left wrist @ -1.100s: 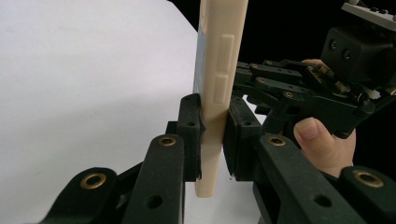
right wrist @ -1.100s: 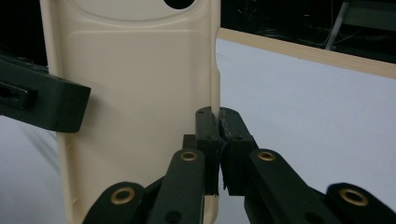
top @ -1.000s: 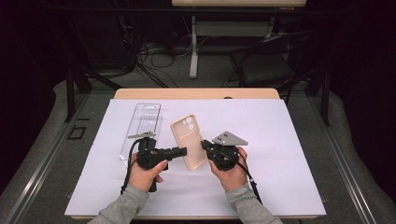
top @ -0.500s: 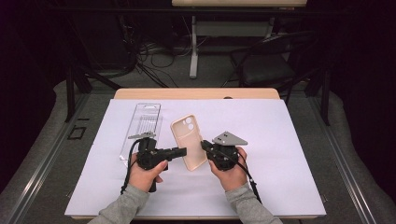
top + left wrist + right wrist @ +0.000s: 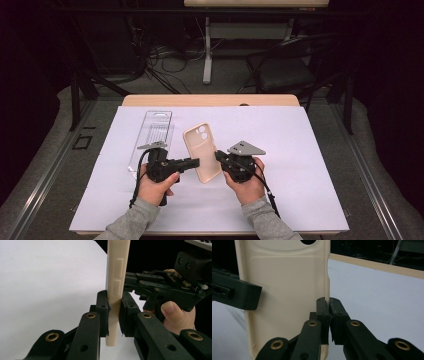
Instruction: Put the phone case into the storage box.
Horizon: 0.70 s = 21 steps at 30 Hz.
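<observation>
A: Cream-coloured soft plastic phone case (image 5: 202, 152), the one with the camera cut-out at its far end — where is it sitting?

B: Held up off the white-covered counter (image 5: 310, 150), between the two hands, just right of the clear plastic packaging tray (image 5: 152, 137) lying flat there. Its long edges face the two grippers.

A: And the left gripper (image 5: 114, 312)?

B: Its jaws are clenched on the case's left edge, one pad on each face; its own view shows the rim pinched tight between them, side-button mouldings just above the pads.

A: The right gripper (image 5: 329, 315)?

B: Clamped on the opposite edge, low down, jaws nearly closed with only the thin wall of the case between them. In the high view the right gripper (image 5: 226, 159) sits across the case from the left gripper (image 5: 192, 162).

A: Why grip it from both sides?

B: I'd judge it's because the case is floppy: one pinch on a rim would let it sag or twist. Two opposed grips keep it flat and steady, open side reachable, probably ready for turning or for setting down beside the tray.
</observation>
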{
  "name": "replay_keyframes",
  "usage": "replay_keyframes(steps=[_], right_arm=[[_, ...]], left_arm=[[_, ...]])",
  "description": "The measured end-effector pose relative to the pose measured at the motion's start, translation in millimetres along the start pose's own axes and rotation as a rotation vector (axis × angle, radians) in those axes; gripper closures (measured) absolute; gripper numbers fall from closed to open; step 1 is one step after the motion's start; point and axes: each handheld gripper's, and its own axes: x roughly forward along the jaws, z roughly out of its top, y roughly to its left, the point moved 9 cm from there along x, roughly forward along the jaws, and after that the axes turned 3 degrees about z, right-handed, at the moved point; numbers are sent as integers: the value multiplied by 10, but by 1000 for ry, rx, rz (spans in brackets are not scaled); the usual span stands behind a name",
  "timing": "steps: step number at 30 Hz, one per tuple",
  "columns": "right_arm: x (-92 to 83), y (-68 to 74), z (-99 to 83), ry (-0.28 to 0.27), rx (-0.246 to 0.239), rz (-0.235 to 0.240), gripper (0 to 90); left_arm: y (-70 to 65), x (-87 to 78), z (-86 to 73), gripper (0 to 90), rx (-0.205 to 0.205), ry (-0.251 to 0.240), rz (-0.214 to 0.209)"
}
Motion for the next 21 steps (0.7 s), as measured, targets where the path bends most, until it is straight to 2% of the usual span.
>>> replay_keyframes(steps=[16,21], right_arm=[[2,7,-2,2,6,6,850],[1,6,4,-4,7,6,816]], left_arm=[[13,-9,5,800,3,1,-6],[17,-12,9,801,1,-2,-6]])
